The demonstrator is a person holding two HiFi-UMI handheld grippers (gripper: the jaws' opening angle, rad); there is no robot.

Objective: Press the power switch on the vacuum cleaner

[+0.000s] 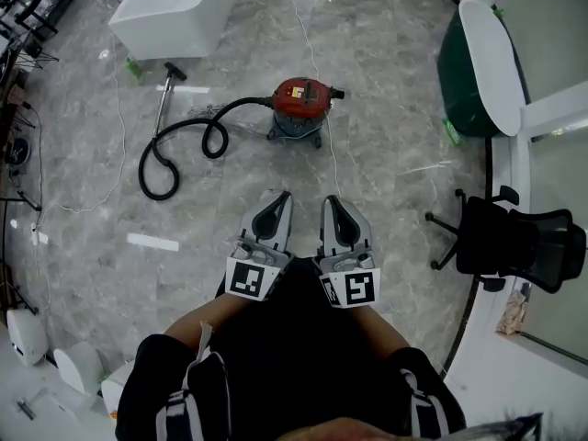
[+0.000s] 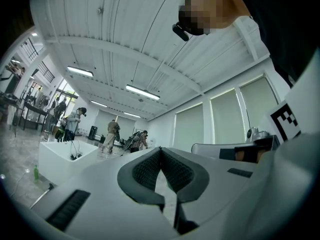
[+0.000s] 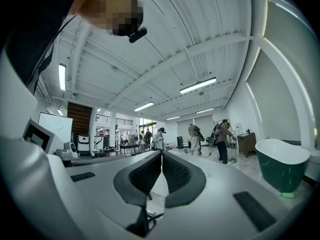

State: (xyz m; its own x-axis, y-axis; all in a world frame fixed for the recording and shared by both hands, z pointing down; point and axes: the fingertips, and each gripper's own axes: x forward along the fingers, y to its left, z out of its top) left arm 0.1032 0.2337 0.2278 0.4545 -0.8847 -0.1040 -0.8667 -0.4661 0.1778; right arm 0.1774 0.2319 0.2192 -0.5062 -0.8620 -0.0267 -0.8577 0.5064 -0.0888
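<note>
At upper centre of the head view, a vacuum cleaner (image 1: 302,107) with a round red lid and grey drum stands on a glossy grey marble floor (image 1: 395,163). Its black hose (image 1: 175,141) loops left. Well below it, the left gripper (image 1: 280,196) and right gripper (image 1: 329,200) sit side by side, their ribbed black jaws closed tip to tip on nothing.

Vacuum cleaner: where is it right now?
Head view, top centre: the vacuum stands on the floor, ahead of the left gripper and right gripper, hose looping toward the view's left.
</note>
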